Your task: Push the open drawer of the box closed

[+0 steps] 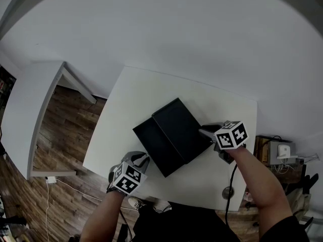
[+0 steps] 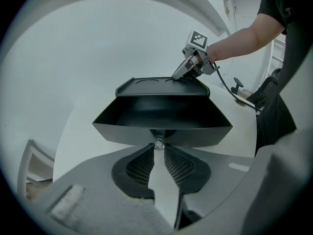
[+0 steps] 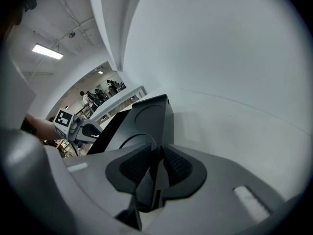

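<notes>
A black box (image 1: 179, 127) sits on the white table (image 1: 136, 95), its drawer (image 1: 155, 147) pulled out toward me at the lower left. My left gripper (image 1: 143, 160) is at the drawer's front. In the left gripper view its tips (image 2: 158, 146) are closed on the small clear knob (image 2: 158, 142) of the drawer front (image 2: 161, 129). My right gripper (image 1: 204, 131) is at the box's far right side. In the right gripper view its jaws (image 3: 157, 153) are shut on a thin edge of the box (image 3: 146, 114). The left gripper (image 3: 93, 129) shows beyond the open drawer (image 3: 111, 126).
A round cable hole (image 1: 228, 192) lies near the table's front right corner, with a cable (image 1: 231, 178) running from the right gripper. A second white desk (image 1: 30, 100) stands to the left over wooden floor (image 1: 65, 135). A shelf with devices (image 1: 282, 153) is at the right.
</notes>
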`<action>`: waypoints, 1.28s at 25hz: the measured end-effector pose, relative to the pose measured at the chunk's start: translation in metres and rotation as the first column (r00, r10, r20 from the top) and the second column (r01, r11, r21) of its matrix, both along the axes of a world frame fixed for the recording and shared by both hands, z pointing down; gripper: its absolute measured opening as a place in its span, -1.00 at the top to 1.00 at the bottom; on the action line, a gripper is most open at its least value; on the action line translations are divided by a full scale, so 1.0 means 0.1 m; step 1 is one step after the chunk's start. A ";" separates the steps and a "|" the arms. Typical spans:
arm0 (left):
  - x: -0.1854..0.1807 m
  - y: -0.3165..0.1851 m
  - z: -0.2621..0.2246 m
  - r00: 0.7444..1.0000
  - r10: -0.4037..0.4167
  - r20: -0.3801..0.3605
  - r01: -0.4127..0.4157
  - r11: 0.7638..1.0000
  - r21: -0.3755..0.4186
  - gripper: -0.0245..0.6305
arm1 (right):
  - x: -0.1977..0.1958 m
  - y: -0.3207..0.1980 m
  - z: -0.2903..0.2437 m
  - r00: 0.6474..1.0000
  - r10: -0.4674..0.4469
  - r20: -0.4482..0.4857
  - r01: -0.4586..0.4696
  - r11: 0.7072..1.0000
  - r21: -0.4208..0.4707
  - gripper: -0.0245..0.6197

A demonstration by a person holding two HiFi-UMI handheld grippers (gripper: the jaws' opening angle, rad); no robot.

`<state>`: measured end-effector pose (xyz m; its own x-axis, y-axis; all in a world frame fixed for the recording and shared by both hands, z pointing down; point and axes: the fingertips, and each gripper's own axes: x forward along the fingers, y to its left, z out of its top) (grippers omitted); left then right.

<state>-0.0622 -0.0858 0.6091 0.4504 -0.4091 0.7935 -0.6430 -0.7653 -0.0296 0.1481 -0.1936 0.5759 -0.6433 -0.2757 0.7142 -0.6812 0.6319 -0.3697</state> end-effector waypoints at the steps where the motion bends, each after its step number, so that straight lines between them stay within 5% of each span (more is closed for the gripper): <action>1: 0.00 -0.01 0.00 1.000 -0.002 -0.002 0.002 1.000 0.000 0.71 | 0.00 0.00 0.00 1.000 0.000 0.000 0.000 1.000 0.001 0.66; 32: 0.08 -0.10 0.00 0.999 -0.018 -0.047 0.018 1.000 -0.010 0.72 | -0.10 0.04 -0.03 1.000 0.000 0.018 0.000 1.000 0.006 0.66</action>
